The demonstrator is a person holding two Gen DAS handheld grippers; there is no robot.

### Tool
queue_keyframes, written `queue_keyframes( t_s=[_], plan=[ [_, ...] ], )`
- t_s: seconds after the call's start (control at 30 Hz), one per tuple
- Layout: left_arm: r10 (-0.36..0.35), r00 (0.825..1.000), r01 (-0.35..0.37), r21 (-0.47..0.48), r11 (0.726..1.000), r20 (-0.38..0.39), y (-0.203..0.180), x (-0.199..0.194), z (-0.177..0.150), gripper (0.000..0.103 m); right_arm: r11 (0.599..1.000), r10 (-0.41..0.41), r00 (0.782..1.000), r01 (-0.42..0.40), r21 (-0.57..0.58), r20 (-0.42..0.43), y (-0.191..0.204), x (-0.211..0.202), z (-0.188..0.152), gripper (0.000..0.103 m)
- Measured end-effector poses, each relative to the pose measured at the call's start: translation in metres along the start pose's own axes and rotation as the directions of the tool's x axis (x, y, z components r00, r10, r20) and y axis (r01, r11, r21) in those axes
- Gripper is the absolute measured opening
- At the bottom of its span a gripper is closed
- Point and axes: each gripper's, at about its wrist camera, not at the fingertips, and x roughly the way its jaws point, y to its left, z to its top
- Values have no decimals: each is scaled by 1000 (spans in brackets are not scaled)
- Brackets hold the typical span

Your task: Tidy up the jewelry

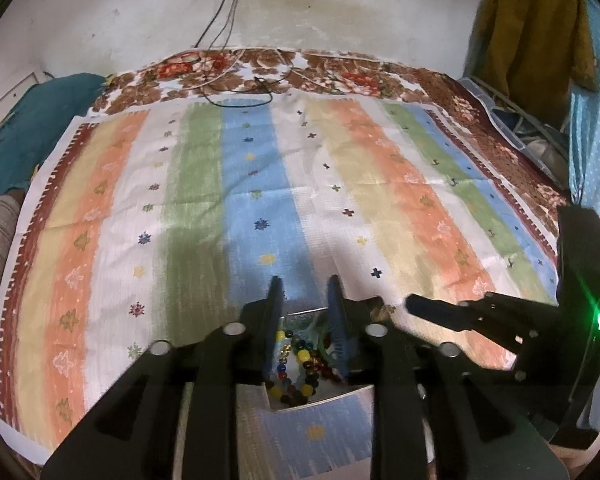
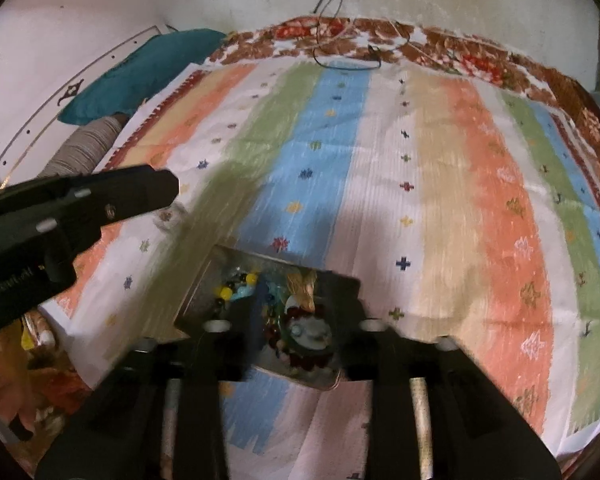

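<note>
A shallow metal tray (image 1: 324, 400) full of bead jewelry (image 1: 300, 364) lies on the striped cloth. It also shows in the right wrist view (image 2: 204, 280) with yellow, blue and dark red beads (image 2: 236, 290). My left gripper (image 1: 306, 292) hovers over the tray, jaws a little apart, nothing seen between them. My right gripper (image 2: 296, 312) is low over the tray, blurred; whether its fingers hold a piece cannot be told. The right gripper (image 1: 452, 312) shows at the right in the left wrist view, and the left gripper (image 2: 100, 196) at the left in the right wrist view.
The striped cloth (image 1: 260, 184) covers a bed with a floral sheet (image 1: 340, 76) at the far edge. Cables (image 1: 236, 84) lie there. A teal pillow (image 1: 32, 128) sits at the left. Clothes (image 1: 536, 24) hang at the right.
</note>
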Motion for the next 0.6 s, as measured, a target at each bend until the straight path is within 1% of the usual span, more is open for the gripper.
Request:
queue_keyframes(
  t_s=[0.03, 0.1, 0.2, 0.27, 0.3, 0.37, 0.43, 0.47, 0.53, 0.6],
  plan=[
    [3, 1000, -3, -10, 1000, 1, 2, -1, 0, 31, 1000, -7, 1000, 7, -12, 1, 2, 0, 0, 43],
    [8, 1000, -8, -31, 1000, 5, 6, -2, 0, 32, 999, -30, 1000, 31, -31, 6, 3, -2, -1, 46],
    [15, 1000, -14, -53, 998, 5, 12, -5, -2, 37, 999, -39, 999, 39, -24, 11, 0, -5, -2, 49],
    [10, 1000, -10, -57, 998, 1, 13, -8, -5, 42, 999, -45, 999, 46, -25, 12, -1, -7, -3, 55],
    [8, 1000, -8, -53, 999, 2, 13, -10, -7, 46, 998, -52, 999, 52, -31, 16, 0, -9, -4, 56],
    [7, 1000, -6, -43, 999, 3, 12, -14, -11, 50, 997, -67, 997, 68, -45, 32, 1, -15, -7, 60],
    [9, 1000, -9, -33, 999, 2, 11, -17, -15, 58, 997, -62, 997, 64, -44, 41, -2, -20, -9, 64],
    [10, 1000, -10, -30, 999, 1, 10, -18, -18, 60, 997, -57, 997, 59, -40, 44, -3, -23, -10, 66],
    [12, 1000, -12, -18, 1000, 0, 8, -21, -24, 68, 997, -60, 997, 62, -41, 48, -4, -27, -13, 68],
    [12, 1000, -12, 0, 1000, 2, 5, -24, -29, 68, 997, -61, 996, 64, -44, 57, -5, -32, -15, 72]
  ],
)
